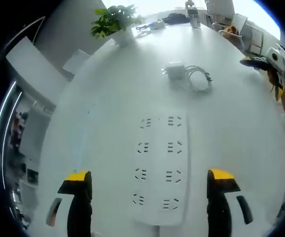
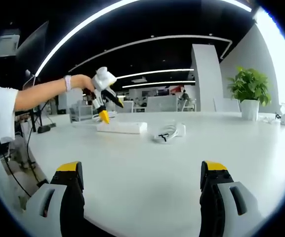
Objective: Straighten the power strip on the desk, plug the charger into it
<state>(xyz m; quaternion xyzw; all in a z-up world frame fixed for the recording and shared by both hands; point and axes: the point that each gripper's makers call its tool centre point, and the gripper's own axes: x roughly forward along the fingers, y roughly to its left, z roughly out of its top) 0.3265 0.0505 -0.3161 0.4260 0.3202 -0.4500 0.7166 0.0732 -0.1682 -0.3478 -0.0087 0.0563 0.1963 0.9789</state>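
A white power strip (image 1: 160, 168) lies flat on the white desk (image 1: 107, 98), between the spread yellow-tipped jaws of my left gripper (image 1: 151, 181), which hovers open above it. Beyond it rests a white charger (image 1: 175, 69) with its coiled cable (image 1: 199, 77). The right gripper view looks low across the desk: my right gripper (image 2: 140, 177) is open over bare desk, well short of the power strip (image 2: 122, 127) and the charger with cable (image 2: 169, 132). The left gripper (image 2: 102, 96), held by a person's hand, hangs just over the strip.
A potted plant (image 1: 115, 22) stands at the desk's far end, with small items (image 1: 177, 19) beyond it. The right gripper (image 1: 273, 66) shows at the desk's right edge. Office desks and chairs (image 2: 147, 103) fill the background past the desk.
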